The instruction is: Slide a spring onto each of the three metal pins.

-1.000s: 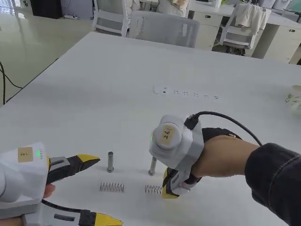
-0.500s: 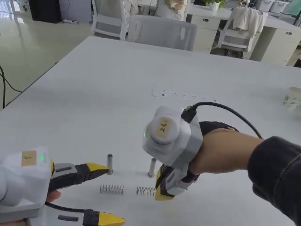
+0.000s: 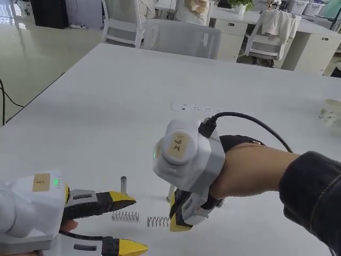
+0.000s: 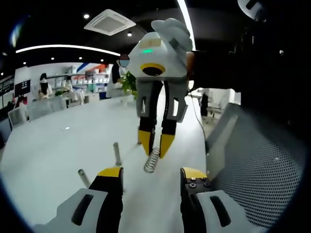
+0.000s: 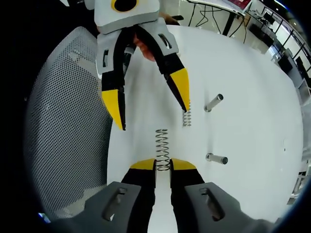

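In the head view, at far left, the left gripper [image 3: 139, 224] sits low over the white table [image 3: 106, 106]. Its yellow-tipped jaws are spread apart with nothing between them. Just off the upper jaw tip, a loose spring [image 3: 125, 215] lies flat on the table. Behind it, a bare metal pin [image 3: 123, 185] stands upright, near the loose spring but not touching it.

To the right, a second spring [image 3: 157, 221] lies roughly in line with the first. The right gripper [image 3: 175, 223] holds it by one end. In the right gripper view, the jaws are clamped on the end coil and the rest of the second spring projects forward toward the left gripper's open gap. Whether its free end touches the table cannot be determined.

A second bare pin [image 5: 217, 158] stands just beside the right gripper. A hand [image 3: 250, 176] in a dark sleeve [image 3: 314, 197] carries that gripper. A power strip [image 3: 197, 108] sits farther back on the table. A grey mesh chair [image 5: 63, 121] stands at the table edge.
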